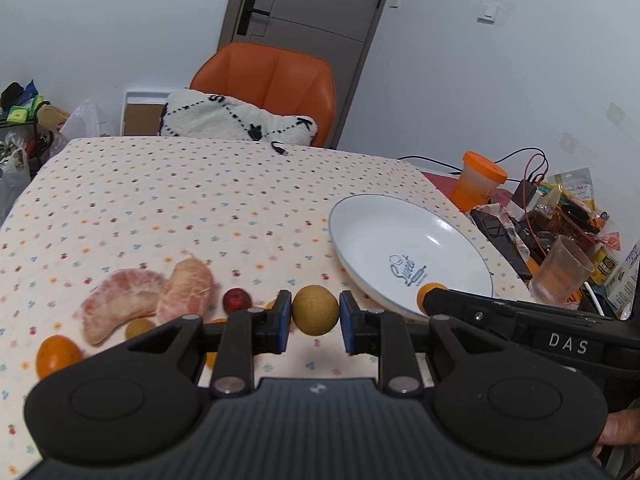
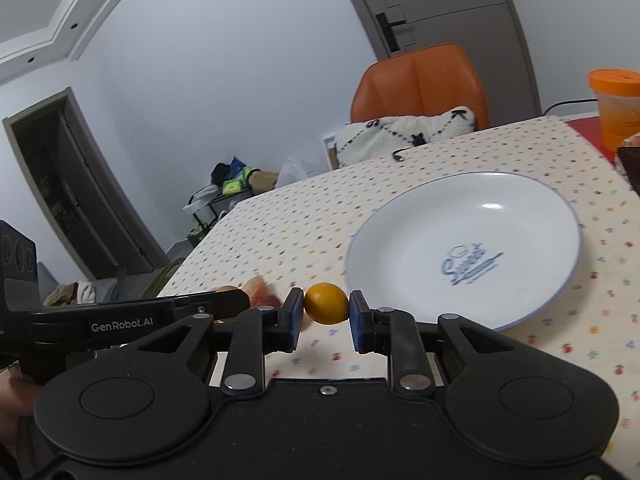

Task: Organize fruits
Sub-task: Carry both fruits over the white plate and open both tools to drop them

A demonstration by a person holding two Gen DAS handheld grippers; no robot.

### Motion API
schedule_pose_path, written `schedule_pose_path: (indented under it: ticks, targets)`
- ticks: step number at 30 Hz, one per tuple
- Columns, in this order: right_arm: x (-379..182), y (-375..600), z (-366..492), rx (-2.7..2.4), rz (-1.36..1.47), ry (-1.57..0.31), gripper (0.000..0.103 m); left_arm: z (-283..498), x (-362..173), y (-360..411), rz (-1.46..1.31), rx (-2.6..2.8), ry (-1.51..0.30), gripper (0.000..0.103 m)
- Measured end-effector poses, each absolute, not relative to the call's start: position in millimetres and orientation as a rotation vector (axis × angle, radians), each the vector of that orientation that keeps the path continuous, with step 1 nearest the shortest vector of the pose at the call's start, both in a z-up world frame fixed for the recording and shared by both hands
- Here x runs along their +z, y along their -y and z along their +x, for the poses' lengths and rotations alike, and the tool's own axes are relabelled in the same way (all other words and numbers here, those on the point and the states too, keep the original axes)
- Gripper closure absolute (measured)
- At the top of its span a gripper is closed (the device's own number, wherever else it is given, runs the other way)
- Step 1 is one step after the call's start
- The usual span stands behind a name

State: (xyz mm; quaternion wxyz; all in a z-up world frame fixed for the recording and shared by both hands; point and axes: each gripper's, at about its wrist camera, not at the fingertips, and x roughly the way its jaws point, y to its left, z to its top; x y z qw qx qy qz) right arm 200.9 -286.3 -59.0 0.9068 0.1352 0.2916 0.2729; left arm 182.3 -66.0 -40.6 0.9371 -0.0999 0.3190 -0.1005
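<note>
My left gripper [image 1: 315, 314] is shut on a round yellow-brown fruit [image 1: 315, 307], held just above the dotted tablecloth. Left of it lie two peeled pomelo segments [image 1: 120, 304], a small red fruit [image 1: 237, 300], an orange [image 1: 58, 354] and a small brown fruit [image 1: 139, 327]. My right gripper [image 2: 326, 312] is shut on a small orange [image 2: 326, 303], held low beside the near left rim of the white plate [image 2: 460, 208]. The plate [image 1: 400, 232] has nothing in it. From the left wrist view the right gripper [image 1: 434, 300] shows side-on at the plate's near rim.
An orange chair [image 1: 272, 80] with a white pillow [image 1: 236, 120] stands behind the table. Right of the plate are an orange-lidded cup [image 1: 478, 184], a clear plastic cup [image 1: 562, 270], a phone [image 1: 500, 240], cables and snack packets. A cluttered rack [image 1: 20, 120] stands at the far left.
</note>
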Motion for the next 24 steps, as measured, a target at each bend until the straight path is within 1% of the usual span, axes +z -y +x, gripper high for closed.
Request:
schedule_pose_path:
  ticks: [10, 24]
  targets:
    - [-62, 314, 213, 0.489, 0.296, -0.594, 0.08, 204, -41, 93, -0.182, -0.236, -0.649, 0.079]
    - [-76, 345, 227, 0.383, 0.276, -0.618, 0.08, 237, -52, 130, -0.169, -0.307, -0.694, 0.079]
